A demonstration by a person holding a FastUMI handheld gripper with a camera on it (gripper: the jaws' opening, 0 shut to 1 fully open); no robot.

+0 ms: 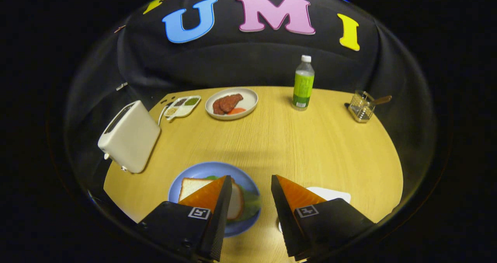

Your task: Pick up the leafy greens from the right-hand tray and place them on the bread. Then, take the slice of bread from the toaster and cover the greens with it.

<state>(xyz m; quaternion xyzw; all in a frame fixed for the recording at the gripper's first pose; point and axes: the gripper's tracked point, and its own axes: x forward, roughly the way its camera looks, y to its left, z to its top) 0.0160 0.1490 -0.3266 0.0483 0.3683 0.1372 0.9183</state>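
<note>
Claw open above the desk, fingers spread apart with nothing between them.

Gripper view: a blue plate lies just ahead of the left finger, which partly covers it; on it sits a slice of bread with leafy greens showing from under its edges (the greens are bright green, the slice pale with a tan crust). A white tray lies beside the right finger, mostly hidden by it. Beyond the plate, to the left, stands a white toaster, tilted in this view. Farther back are a compartment dish holding small portions in green and brown, a white plate carrying brown meat pieces and an orange slice, a green-labelled bottle, and a clear holder with a wooden-handled utensil.
</note>
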